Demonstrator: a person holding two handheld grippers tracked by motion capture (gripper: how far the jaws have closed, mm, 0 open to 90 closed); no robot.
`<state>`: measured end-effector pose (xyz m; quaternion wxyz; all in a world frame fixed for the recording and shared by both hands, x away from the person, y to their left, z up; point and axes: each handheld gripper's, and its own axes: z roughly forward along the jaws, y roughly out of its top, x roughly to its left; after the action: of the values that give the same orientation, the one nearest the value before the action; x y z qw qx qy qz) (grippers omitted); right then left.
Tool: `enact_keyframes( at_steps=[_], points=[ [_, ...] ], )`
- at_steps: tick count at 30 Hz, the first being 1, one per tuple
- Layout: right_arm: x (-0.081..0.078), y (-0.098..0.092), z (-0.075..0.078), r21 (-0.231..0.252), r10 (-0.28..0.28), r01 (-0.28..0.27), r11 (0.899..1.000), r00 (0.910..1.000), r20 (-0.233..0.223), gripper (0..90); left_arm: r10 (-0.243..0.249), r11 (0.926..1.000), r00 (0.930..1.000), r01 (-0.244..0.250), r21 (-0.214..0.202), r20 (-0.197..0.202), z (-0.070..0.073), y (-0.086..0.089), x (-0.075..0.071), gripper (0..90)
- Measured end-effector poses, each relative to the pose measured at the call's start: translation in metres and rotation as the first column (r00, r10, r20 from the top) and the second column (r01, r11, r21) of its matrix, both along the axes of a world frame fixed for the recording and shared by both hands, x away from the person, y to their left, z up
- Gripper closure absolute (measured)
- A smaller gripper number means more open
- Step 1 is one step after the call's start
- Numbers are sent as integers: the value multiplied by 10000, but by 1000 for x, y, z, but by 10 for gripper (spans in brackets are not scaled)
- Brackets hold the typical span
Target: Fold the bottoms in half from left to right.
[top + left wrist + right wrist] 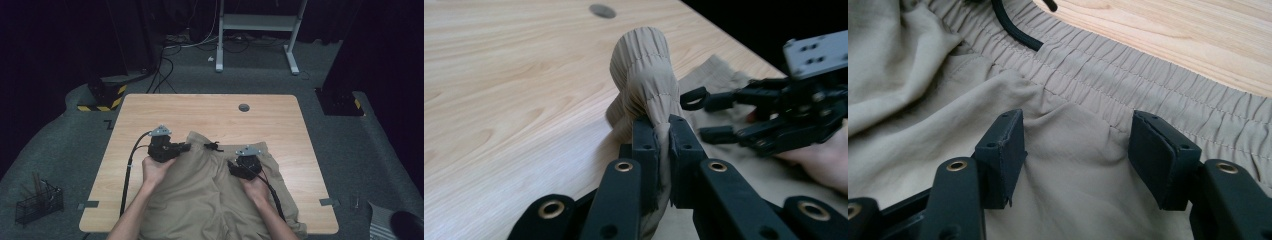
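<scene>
Khaki shorts (215, 185) lie spread on the near half of a wooden table (210, 110), one pair, worked by a person with two hand-held grippers. From the high view, the left gripper (184, 147) sits at the waistband's left corner, while the right gripper (235, 167) rests on the fabric just below the waistband at the right; a black drawstring (213, 146) lies between them at the waistband's edge. One wire basket (39, 202) stands on the floor to the left.

From the left gripper view, the left gripper (663, 127) has its jaws pinched tight on a gathered fold of the elastic waistband (644, 70), which stands lifted off the table.

From the right gripper view, the right gripper (1075, 145) stands with jaws wide apart, pads resting over flat cloth and gripping nothing; the waistband (1128, 85) runs just beyond them.

The step looks like taking hold of the waistband for a fold; next, the right jaws would need to close on their side.
</scene>
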<state>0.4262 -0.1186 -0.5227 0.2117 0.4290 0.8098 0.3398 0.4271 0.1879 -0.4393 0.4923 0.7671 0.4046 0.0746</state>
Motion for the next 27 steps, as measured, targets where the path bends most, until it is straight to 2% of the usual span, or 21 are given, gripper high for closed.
enact_keyframes(
  at_steps=[3,5,7,9,13,15,19,25,27],
  points=[
    [2,3,0,13,91,-91,10000,10000,1,384,-27,10000,10000,27,-1,82,5,-4,2,844],
    [1,3,2,273,163,-161,9995,9999,-59,376,13,10000,10000,-13,-33,60,7,-5,2,844],
    [-5,2,7,476,490,-487,9977,9988,-55,388,74,10000,10000,-74,-28,42,7,-3,1,844],
    [-12,2,9,217,860,-856,9961,9962,-159,386,129,9999,9999,-129,27,45,7,0,3,844],
    [-14,2,4,130,1113,-1108,9938,9922,-569,377,233,9997,9997,-233,-113,30,6,1,5,844],
    [-13,7,1,95,1116,-1114,9937,9930,-375,376,254,9995,9997,-253,-192,41,7,2,5,844],
    [-4,25,-1,183,1190,-1185,9928,9925,-272,377,400,9971,9992,-396,-643,41,11,6,8,844],
    [11,59,-1,226,1210,-1205,9925,9924,-227,377,490,9957,9986,-472,-791,208,22,5,15,844],
    [14,67,-1,238,1315,-1309,9911,9910,-264,377,517,9965,9983,-499,-672,255,24,2,17,845]
  ],
)
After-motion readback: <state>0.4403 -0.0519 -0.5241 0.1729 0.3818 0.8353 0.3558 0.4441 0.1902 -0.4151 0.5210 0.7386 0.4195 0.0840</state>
